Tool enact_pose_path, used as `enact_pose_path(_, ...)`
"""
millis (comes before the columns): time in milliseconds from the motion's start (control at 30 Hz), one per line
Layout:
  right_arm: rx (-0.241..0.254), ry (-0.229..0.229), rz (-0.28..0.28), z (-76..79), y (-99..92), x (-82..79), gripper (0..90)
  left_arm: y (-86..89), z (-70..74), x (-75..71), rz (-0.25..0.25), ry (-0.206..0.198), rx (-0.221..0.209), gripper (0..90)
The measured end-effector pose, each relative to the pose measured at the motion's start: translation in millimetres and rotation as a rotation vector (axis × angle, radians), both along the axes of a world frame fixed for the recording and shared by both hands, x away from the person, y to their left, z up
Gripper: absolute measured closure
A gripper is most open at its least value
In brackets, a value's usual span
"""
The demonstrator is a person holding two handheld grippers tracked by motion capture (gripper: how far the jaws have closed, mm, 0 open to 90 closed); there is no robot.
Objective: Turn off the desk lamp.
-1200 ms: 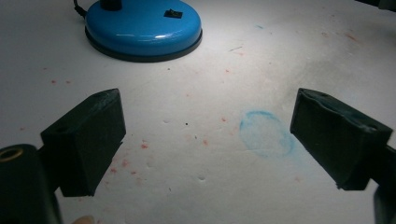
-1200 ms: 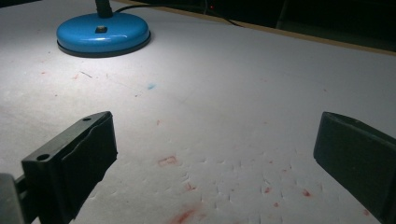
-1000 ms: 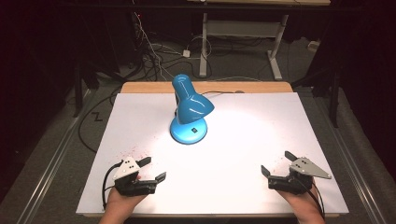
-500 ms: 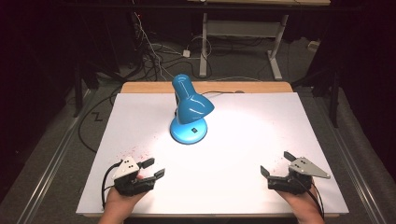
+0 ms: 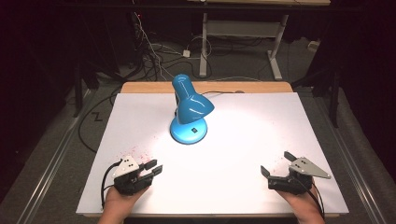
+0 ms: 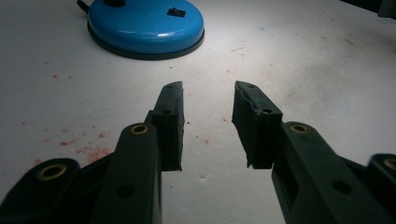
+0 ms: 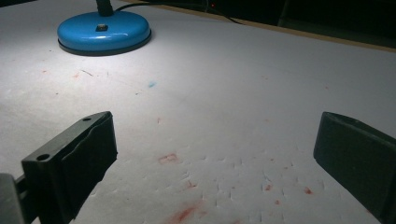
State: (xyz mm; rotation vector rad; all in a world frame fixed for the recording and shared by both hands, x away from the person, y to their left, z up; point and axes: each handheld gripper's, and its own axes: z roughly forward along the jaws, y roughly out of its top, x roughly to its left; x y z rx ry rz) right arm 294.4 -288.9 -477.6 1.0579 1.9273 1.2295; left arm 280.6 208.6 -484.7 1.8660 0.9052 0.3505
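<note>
Resting at the near bench (image 5: 243, 186) corners, both grippers face the lamp (image 5: 189, 114) standing mid-bench ahead; left gripper (image 5: 153, 168), nearer it, has just been closing on nothing, jaws partly apart; right gripper (image 5: 276, 163) gapes wide, empty; lamp's head tilts forward-right.

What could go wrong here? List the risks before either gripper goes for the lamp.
1. The desk lamp leans forward with its shade over the round base; a push up high might tip it.
2. Its cable trails off the back edge and could snag.
3. The left gripper, whose jaws have just been closing on nothing, looks too narrow for the base.
</note>
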Motion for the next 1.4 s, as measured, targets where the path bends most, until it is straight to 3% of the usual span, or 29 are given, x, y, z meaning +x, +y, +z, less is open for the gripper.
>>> enact_pose_path(367,-0.005,-0.003,-0.001,0.2,0.5,-0.2,0.6,0.9,1.7,0.9,-0.008,0.027,-0.011,87.3)
enact_pose_path(967,-0.005,-0.012,-0.001,1.6,-0.8,-1.0,0.6,-2.0,2.9,2.0,-0.013,0.033,-0.009,88.0)
enact_pose_path(1400,0.004,-0.007,0.001,3.6,0.8,-0.9,0.6,-14.2,16.7,11.8,-0.029,0.047,-0.056,88.0)
